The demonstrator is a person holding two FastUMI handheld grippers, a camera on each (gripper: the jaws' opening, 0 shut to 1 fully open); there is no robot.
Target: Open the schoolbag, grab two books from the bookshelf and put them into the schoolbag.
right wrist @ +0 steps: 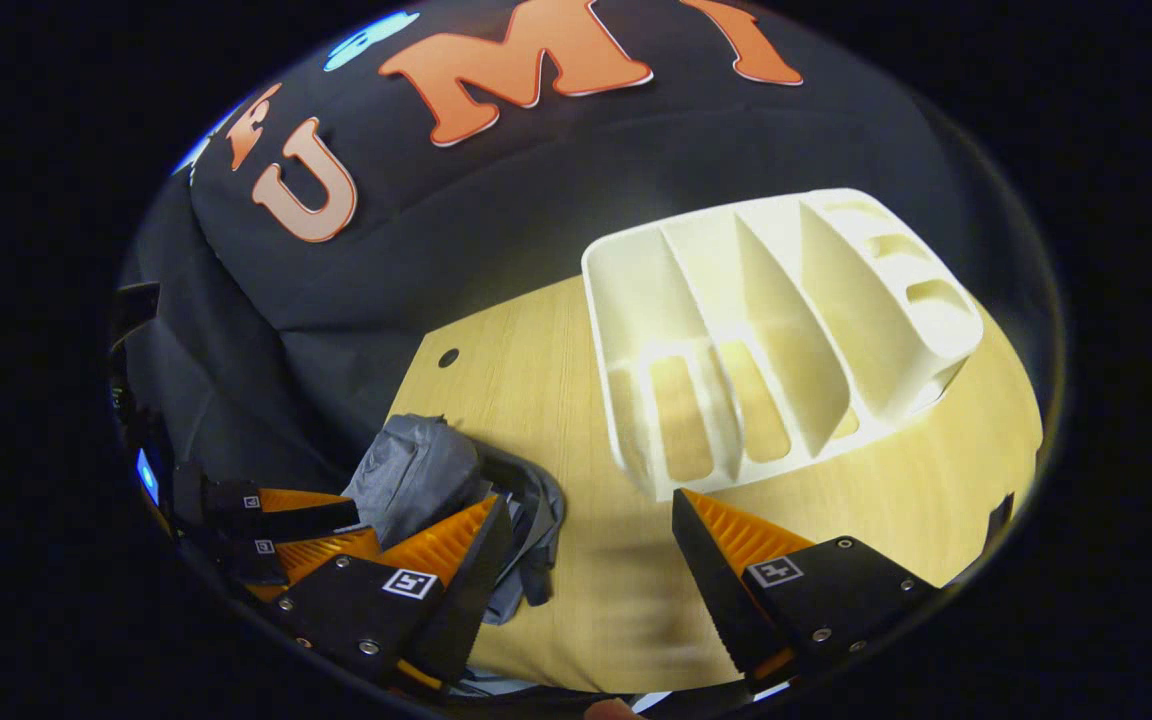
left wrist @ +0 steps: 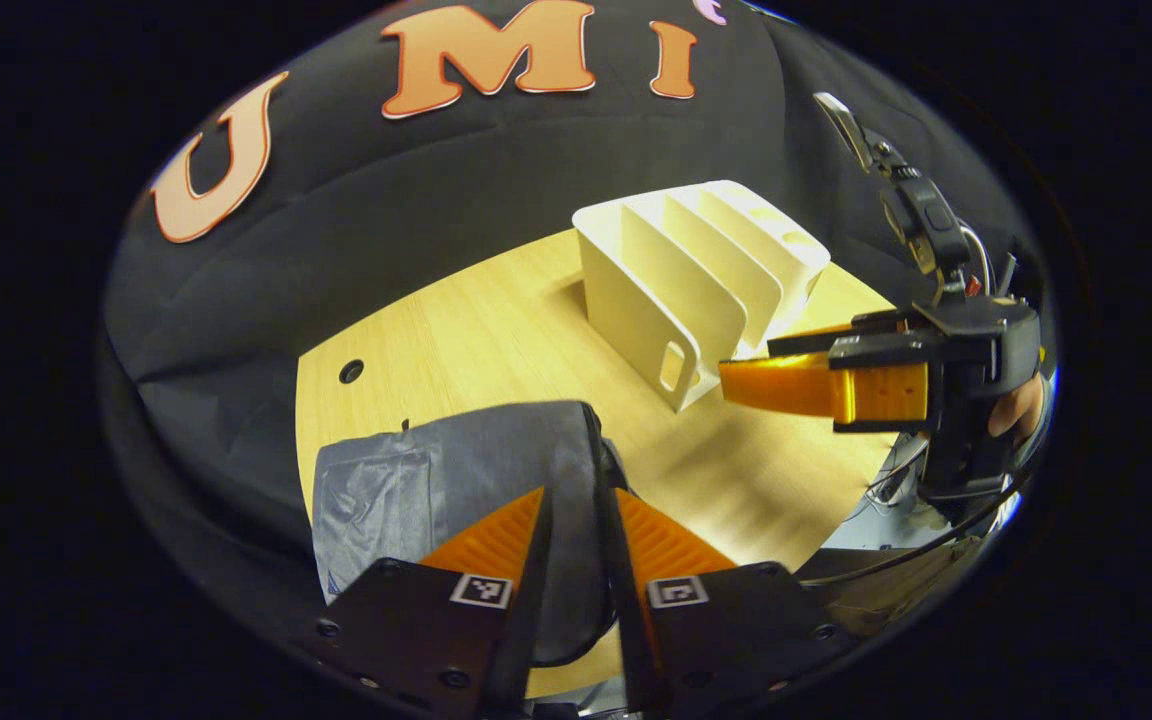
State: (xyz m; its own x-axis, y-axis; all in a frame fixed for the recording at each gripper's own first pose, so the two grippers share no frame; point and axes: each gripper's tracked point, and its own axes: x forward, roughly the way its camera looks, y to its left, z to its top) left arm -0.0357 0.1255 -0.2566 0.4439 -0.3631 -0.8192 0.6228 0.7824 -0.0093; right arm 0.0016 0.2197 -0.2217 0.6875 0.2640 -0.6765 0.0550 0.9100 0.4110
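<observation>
In the left gripper view, the left gripper (left wrist: 576,530) is closest. Its two fingers sit close together with a dark edge of the soft grey cloth schoolbag (left wrist: 456,480) between them. They look like they are pinching that edge, maybe to hold the bag steady or keep it open, but it is hard to tell if both fingers really press on it. The schoolbag lies on the pale wooden table (left wrist: 496,320), at the near side.

In the right gripper view, the right gripper (right wrist: 586,545) has its fingers spread wide apart and holds nothing. It hangs over the table between the schoolbag (right wrist: 426,470) and the shelf. It may be open like this so it is ready to take a book.

A bit farther back stands the white plastic bookshelf with upright dividers (right wrist: 766,330), just past the right gripper. Its slots look empty, so no books can be seen there. If they are already in the bag, the folds of cloth hide them.

Farthest away is the black cloth wall (left wrist: 436,190) behind the table.
</observation>
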